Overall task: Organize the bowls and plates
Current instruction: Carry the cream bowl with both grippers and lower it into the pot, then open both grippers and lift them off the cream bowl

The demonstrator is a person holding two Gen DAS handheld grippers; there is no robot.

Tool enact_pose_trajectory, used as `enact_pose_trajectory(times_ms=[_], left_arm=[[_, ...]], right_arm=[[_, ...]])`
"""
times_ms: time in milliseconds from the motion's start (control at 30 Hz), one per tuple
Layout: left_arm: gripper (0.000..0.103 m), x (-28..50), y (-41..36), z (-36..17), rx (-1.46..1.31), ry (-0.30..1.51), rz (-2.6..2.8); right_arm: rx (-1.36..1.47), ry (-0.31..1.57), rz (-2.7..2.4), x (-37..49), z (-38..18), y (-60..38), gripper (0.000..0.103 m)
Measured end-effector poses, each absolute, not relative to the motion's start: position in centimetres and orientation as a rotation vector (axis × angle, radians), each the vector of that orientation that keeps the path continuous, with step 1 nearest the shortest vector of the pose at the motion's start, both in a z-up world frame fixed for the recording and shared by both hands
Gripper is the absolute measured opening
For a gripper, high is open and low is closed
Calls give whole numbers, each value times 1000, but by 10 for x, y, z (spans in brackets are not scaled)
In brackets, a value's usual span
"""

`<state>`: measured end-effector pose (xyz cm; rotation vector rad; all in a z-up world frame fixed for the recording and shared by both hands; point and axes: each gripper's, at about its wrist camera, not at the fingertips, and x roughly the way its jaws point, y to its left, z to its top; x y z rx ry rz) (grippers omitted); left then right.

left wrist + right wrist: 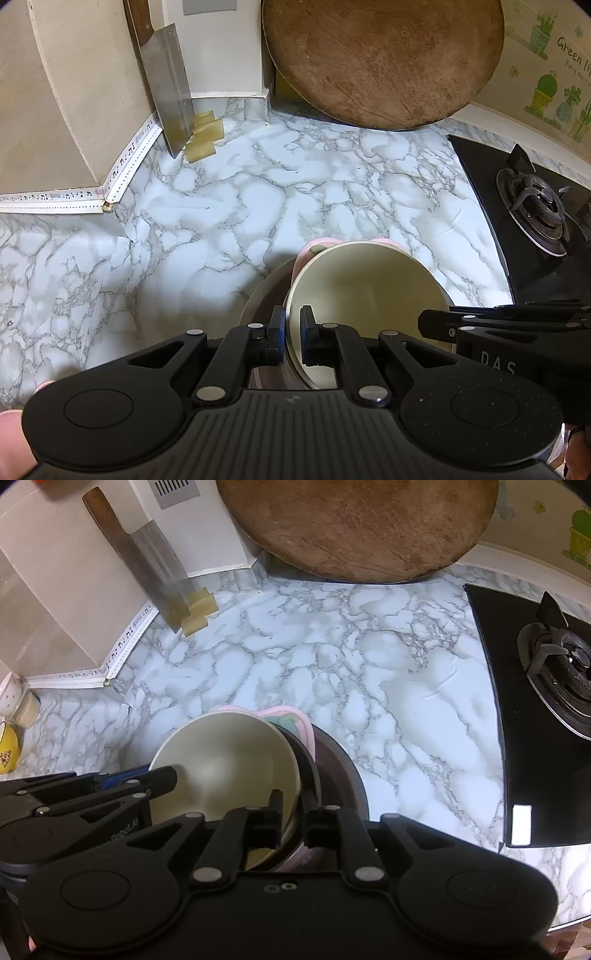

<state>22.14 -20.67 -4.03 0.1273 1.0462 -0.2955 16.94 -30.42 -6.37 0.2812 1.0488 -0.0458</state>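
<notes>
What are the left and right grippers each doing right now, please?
Left gripper: shut on the rim of the cream bowl.
Right gripper: astride the same bowl's opposite rim; whether its pads press cannot be told.

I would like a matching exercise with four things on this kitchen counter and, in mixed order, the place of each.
Things:
1. cleaver
2. round wooden board
3. gas burner
4. cream bowl

Places:
A. nested on the stack of dishes
B. on the black stove, at the right
C. leaning on the back wall
D. standing against the wall, at the left

Pairs: 1-D, 2-C, 3-B, 4-A
</notes>
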Motion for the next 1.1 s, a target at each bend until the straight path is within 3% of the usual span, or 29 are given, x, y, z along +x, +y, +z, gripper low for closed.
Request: enact_pose_trajectory(times_ms=[200,367,867,967,1033,1100], left_arm=[[7,222,-203,-41,118,1053,-306],[8,221,-199,-40,93,1055,-329],[11,203,-181,-19,62,997,-362],[23,197,-174,-13,51,981,-370],[46,192,-168,-8,43,958,-370],[61,186,-161,-2,32,923,-378]], right_arm=[[280,1042,-35,168,-63,-302,22],[280,1021,-17,165,-59,-300,34],[276,959,6,146,-40,-297,46],[274,941,15,139,-34,-295,48],[273,926,27,135,-30,-293,50],[273,910,38,130,-26,-292,51]])
